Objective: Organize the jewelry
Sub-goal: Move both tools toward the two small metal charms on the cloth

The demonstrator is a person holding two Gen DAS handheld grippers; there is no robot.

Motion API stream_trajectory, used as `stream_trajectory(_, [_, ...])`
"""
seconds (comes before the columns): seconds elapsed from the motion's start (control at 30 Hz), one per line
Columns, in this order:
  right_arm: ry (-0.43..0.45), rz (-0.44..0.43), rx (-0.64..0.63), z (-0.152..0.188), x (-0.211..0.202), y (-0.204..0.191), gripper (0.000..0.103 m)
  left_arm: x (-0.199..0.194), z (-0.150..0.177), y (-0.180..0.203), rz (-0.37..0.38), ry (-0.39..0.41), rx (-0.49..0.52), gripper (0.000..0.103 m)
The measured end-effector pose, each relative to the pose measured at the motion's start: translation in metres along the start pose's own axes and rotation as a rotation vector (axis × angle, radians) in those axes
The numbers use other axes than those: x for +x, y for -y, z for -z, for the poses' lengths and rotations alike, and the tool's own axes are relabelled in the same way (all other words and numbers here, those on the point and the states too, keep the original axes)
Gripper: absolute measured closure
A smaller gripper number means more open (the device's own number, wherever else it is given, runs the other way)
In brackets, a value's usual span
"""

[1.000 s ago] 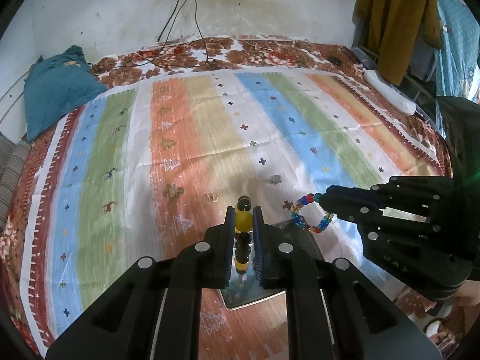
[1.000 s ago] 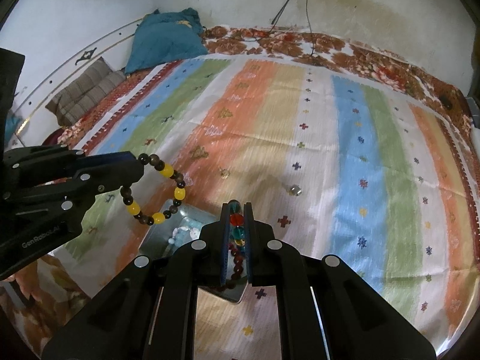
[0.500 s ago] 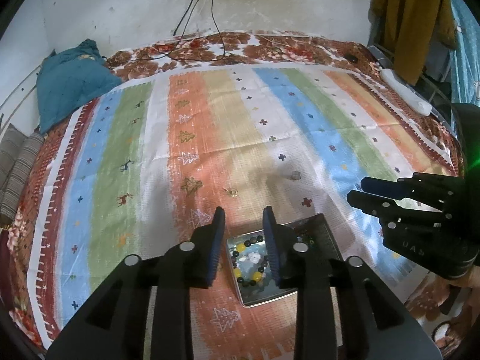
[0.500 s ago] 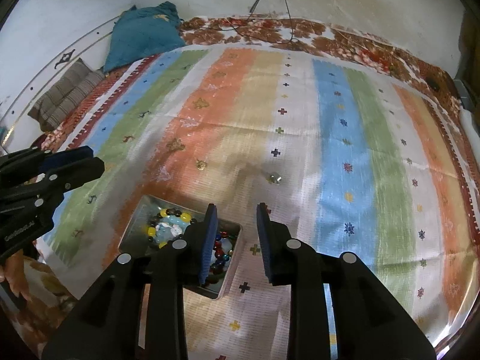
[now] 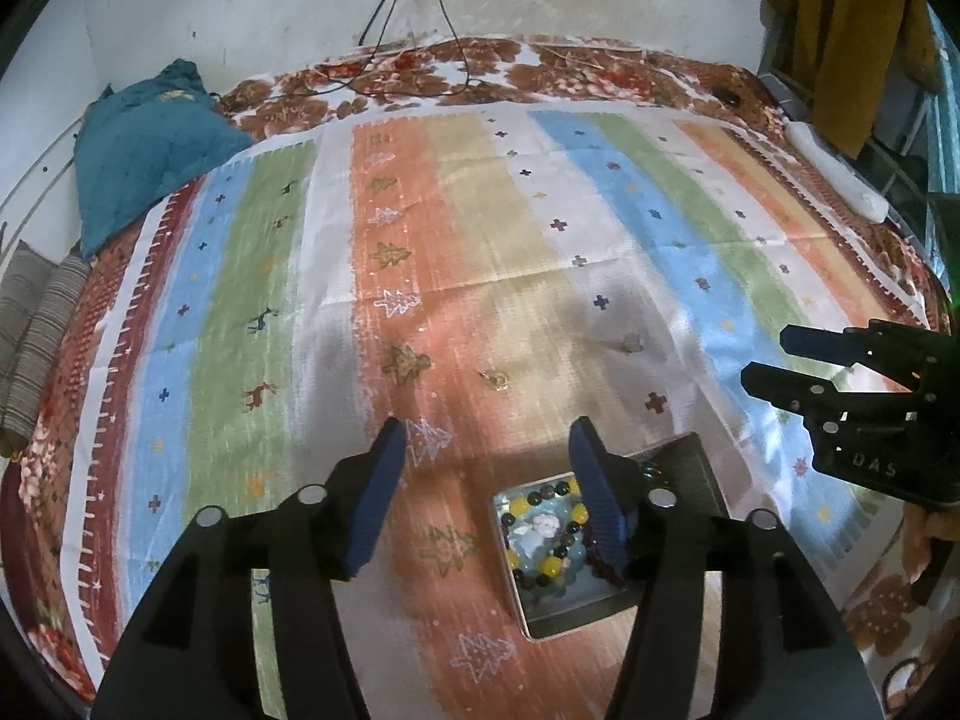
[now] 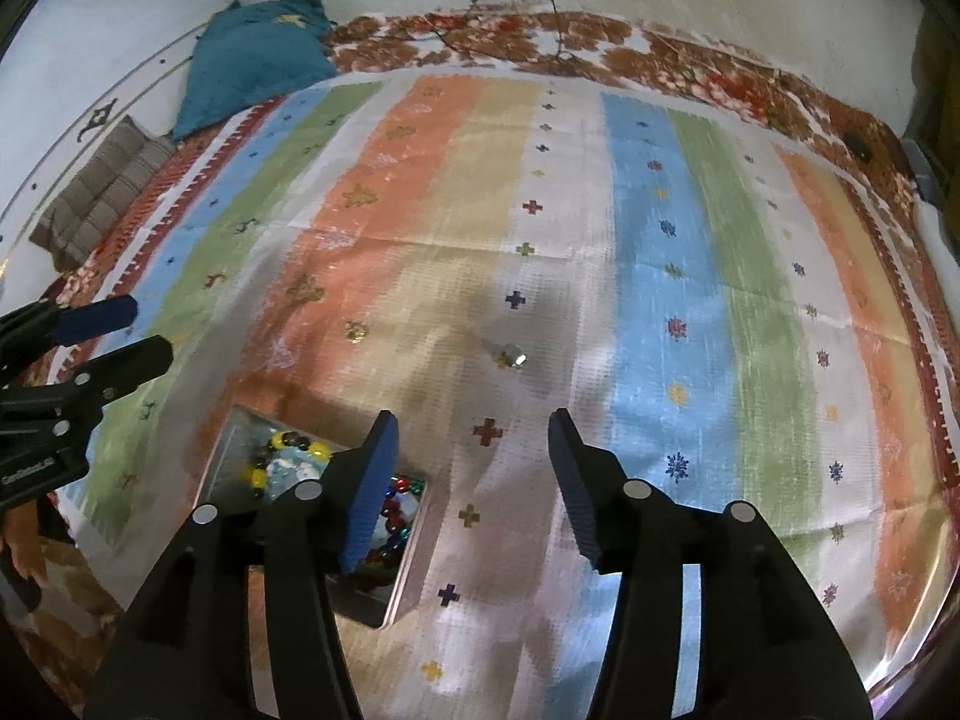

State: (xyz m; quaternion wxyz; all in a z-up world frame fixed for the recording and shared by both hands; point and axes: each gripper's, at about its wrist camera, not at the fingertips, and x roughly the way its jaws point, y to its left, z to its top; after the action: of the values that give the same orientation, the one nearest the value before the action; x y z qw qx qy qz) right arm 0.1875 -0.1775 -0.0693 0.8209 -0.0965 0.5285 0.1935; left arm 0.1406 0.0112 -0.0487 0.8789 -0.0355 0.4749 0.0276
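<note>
A shallow metal tray (image 5: pixel 690 456) lies on the striped cloth, also seen in the right wrist view as tray (image 6: pixel 240 438). A yellow-and-dark bead bracelet (image 5: pixel 543 531) lies inside it over pale blue beads. Beside it in the tray rests a multicolour bead bracelet (image 6: pixel 393 510), partly behind my right finger. My left gripper (image 5: pixel 487 429) hovers over the tray's left side, its jaws opening with nothing between them. My right gripper (image 6: pixel 473 420) hangs just right of the tray, its jaws also opening and holding nothing. A small silver piece (image 6: pixel 513 356) and a small gold piece (image 5: pixel 497 380) lie loose on the cloth beyond.
The striped cloth covers a bed against a white wall. At the far left sit a teal pillow (image 5: pixel 144 150) and a folded grey cloth (image 6: pixel 102 192). Cables (image 5: pixel 414 18) hang down the wall onto the bed. A mustard garment (image 5: pixel 840 30) hangs at the right.
A second ago each gripper was shut on a bead bracelet. Both let go, the bracelets now lie in the tray, and the jaws have spread wider while both grippers sank a little.
</note>
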Motion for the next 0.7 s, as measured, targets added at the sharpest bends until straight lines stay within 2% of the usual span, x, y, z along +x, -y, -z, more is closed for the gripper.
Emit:
stream_trajectory(0.27, [-0.025, 0.011, -0.022, -0.007, 0.015, -0.003, 0.041, 0.016, -0.009, 0.006, 0.001, -0.021, 0.022, 0.038])
stream_trajectory(0.7, [-0.073, -0.011, -0.021, -0.019, 0.041, 0.004, 0.04, 0.052, -0.021, 0.001, -0.036, -0.078, 0.068, 0.036])
